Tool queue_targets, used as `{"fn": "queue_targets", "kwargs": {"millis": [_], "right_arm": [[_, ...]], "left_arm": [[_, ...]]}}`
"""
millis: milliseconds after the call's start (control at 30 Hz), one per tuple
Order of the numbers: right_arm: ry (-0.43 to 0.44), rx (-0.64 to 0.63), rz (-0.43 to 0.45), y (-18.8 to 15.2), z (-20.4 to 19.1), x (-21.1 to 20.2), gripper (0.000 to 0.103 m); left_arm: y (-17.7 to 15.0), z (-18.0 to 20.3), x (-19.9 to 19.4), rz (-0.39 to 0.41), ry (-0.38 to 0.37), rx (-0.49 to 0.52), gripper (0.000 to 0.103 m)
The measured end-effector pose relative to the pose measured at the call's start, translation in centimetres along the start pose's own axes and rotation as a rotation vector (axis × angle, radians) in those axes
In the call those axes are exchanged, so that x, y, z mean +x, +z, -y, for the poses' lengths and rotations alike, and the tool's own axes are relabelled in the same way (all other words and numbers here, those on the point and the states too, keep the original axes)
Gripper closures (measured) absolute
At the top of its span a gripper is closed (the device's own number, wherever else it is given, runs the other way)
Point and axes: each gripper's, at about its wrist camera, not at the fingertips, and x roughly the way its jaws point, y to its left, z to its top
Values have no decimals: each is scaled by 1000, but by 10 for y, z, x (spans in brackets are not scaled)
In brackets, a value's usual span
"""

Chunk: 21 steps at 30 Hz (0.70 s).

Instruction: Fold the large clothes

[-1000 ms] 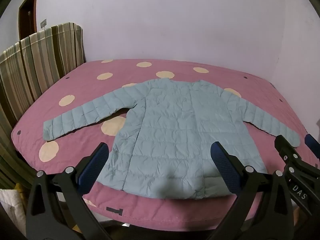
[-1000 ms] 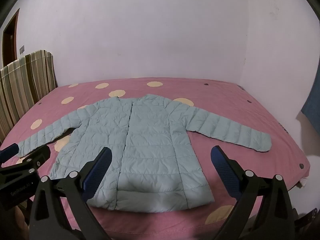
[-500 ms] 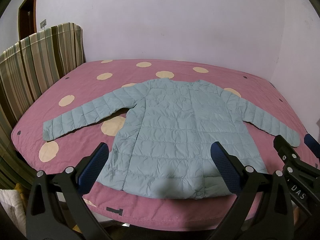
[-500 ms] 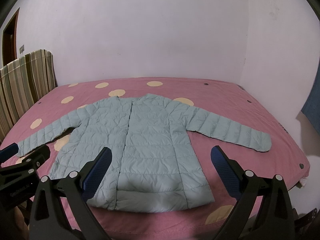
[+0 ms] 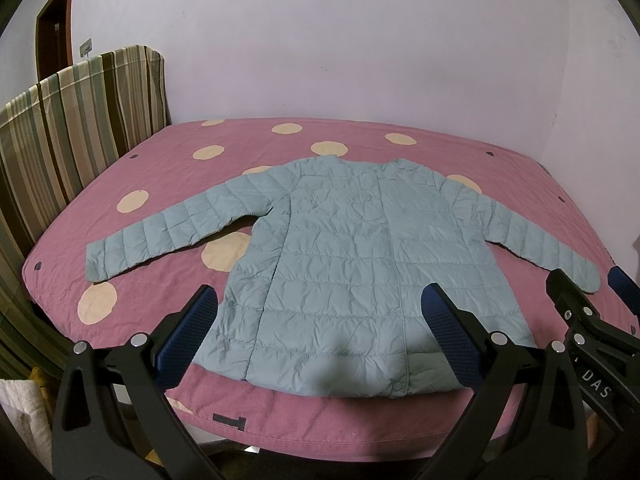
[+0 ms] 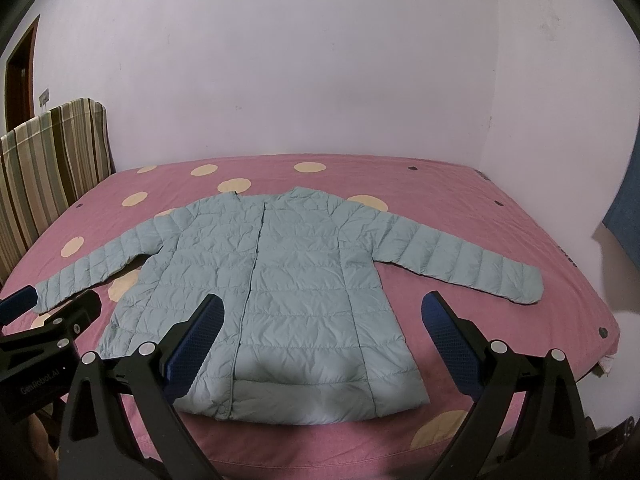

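The pink spotted bed [image 5: 400, 432] fills the middle of both views, and the blue puffy jacket [image 5: 360, 272] lies flat on it with both sleeves out. Almost nothing has changed from a moment ago, so folding has not begun. The left tongs [image 5: 320, 340] and right tongs [image 6: 322, 340] are both wide apart and empty. Only the right view shows the whole right sleeve [image 6: 460, 260].
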Motion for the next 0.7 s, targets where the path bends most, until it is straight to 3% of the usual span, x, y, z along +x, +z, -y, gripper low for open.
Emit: {"fn": "queue_targets", "kwargs": {"millis": [700], "right_arm": [[-1, -1, -1, -1, 2, 0, 5]], "left_arm": [[-2, -2, 3, -1, 1, 2, 2]]}}
